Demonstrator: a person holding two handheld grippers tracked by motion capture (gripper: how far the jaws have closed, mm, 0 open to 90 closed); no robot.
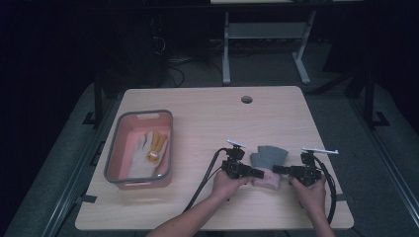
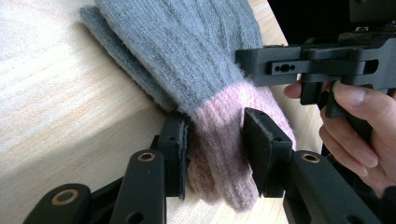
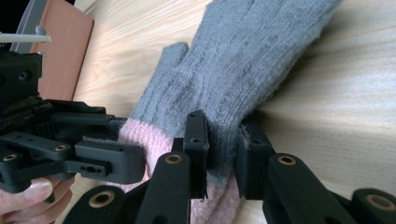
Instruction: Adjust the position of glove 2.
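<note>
Over on the left side of the table (image 1: 197, 108) sat a pink tub (image 1: 116, 148) with a white-and-yellow glove (image 1: 148, 150) lying in it, well away from the action. Near the front edge, the left gripper (image 1: 254, 173) came in from the left and had its jaws clamped on the pink cuff of a grey knit glove (image 1: 268, 163); in its own view the cuff bulged between the two pads (image 2: 176, 154). The glove lay flat with its fingers pointing away from the person. From the right, the right gripper (image 1: 277, 170) pinched the glove's edge right where grey meets pink, the knit squeezed thin between its jaws.
</note>
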